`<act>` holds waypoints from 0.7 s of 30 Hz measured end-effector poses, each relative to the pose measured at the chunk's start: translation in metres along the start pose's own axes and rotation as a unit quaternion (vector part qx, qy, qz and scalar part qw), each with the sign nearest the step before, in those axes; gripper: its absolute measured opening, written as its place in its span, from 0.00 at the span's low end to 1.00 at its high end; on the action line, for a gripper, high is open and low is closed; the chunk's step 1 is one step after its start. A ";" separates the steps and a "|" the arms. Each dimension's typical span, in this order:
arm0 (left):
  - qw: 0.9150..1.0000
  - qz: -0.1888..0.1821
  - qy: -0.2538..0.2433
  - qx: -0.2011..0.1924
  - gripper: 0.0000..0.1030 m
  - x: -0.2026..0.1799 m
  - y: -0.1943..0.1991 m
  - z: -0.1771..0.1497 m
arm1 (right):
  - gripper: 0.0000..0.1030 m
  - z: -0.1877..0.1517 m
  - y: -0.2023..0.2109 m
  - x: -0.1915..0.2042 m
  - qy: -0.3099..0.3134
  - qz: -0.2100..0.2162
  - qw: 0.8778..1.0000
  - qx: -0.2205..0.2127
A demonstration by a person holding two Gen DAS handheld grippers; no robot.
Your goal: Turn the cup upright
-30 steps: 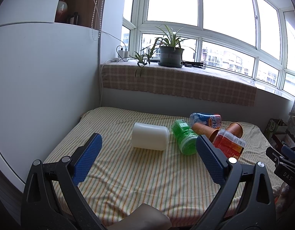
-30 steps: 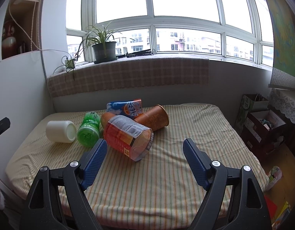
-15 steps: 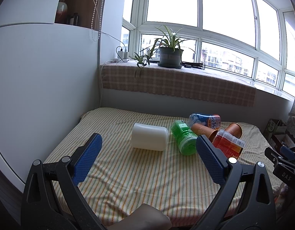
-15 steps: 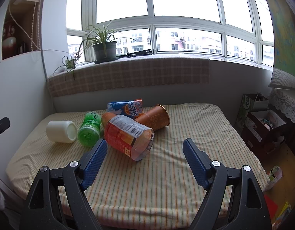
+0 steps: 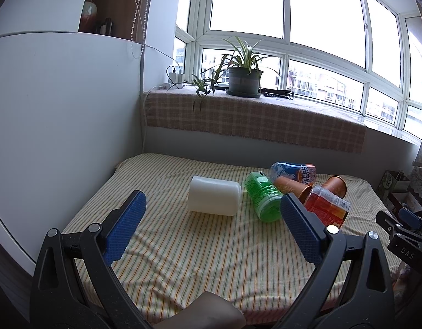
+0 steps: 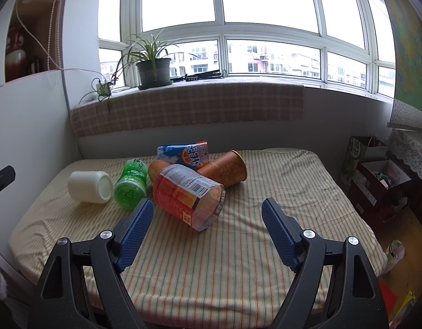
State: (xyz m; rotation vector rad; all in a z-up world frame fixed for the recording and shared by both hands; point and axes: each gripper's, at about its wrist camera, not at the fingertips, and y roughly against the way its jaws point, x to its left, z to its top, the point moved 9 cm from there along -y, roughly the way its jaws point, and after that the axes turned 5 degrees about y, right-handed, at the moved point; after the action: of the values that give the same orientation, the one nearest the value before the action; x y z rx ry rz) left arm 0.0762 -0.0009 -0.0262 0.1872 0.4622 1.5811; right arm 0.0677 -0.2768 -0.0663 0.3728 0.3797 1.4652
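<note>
A white cup (image 5: 214, 198) lies on its side on the striped bed, left of a pile of bottles; it also shows in the right wrist view (image 6: 90, 187). A copper-brown cup (image 6: 224, 171) lies on its side at the pile's right, its rim facing right; it also shows in the left wrist view (image 5: 334, 186). A second brown cup (image 5: 291, 187) lies partly hidden in the pile. My left gripper (image 5: 212, 231) is open and empty, short of the white cup. My right gripper (image 6: 206, 231) is open and empty, just in front of the orange bottle.
A green bottle (image 6: 131, 183), an orange-labelled bottle (image 6: 187, 196) and a blue bottle (image 6: 183, 155) lie together mid-bed. A white wall panel (image 5: 60, 137) borders the bed's left side. A potted plant (image 5: 245, 78) stands on the sill. Boxes (image 6: 375, 181) stand right of the bed.
Both grippers have drifted very slightly; the objects on the bed have not moved.
</note>
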 end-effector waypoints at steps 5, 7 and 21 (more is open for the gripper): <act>1.000 0.005 0.001 0.003 0.97 0.001 -0.002 0.001 | 0.79 0.002 -0.006 0.008 0.008 0.011 1.000 0.004; 1.000 0.007 0.002 0.006 0.97 0.003 -0.005 0.000 | 0.79 0.002 -0.009 0.013 0.012 0.017 1.000 0.006; 0.999 0.030 0.017 0.025 0.97 0.041 -0.022 -0.012 | 0.79 0.011 -0.030 0.063 0.053 0.091 0.994 0.008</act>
State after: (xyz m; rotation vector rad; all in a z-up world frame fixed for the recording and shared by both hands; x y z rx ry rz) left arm 0.0888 0.0377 -0.0524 0.2150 0.5271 1.6344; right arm 0.1038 -0.2164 -0.0724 0.3507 0.4523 1.6658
